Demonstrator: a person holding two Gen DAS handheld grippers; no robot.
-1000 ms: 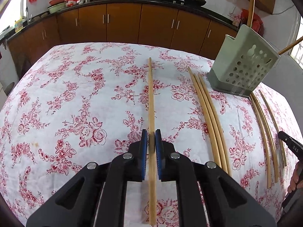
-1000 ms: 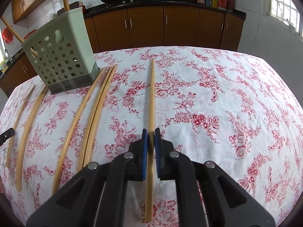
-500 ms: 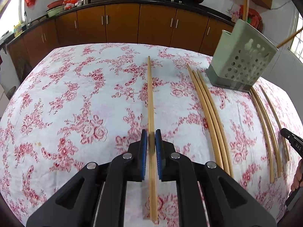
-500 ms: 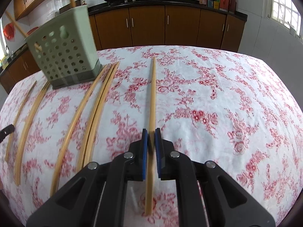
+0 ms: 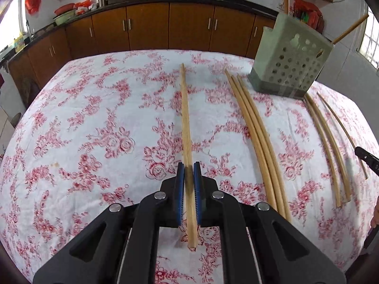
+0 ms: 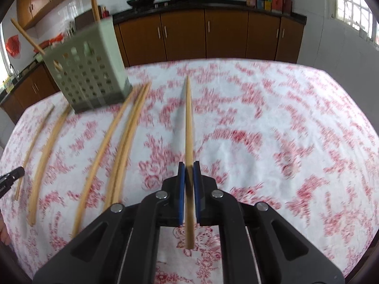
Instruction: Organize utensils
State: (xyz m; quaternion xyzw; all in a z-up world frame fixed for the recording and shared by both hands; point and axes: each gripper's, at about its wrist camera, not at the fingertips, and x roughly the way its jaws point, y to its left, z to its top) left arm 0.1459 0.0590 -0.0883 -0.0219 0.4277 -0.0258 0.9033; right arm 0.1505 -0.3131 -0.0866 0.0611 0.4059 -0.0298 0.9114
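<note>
Lying loose — six chopsticks (image 5: pixel 258 139) beside one holder (image 5: pixel 291 64)

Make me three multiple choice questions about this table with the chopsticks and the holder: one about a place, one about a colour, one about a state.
1. In the right wrist view, where is the holder?
A. upper left
B. upper right
C. bottom centre

2. What colour are the pads of the left gripper?
A. red
B. blue
C. yellow

3. What is the right gripper doing?
A. open over bare cloth
B. shut on a chopstick
C. gripping the holder

Answers: A, the pale green holder stands left of the loose chopsticks; B, blue strips line both fingers; B, the stick runs between the closed fingers.
</note>
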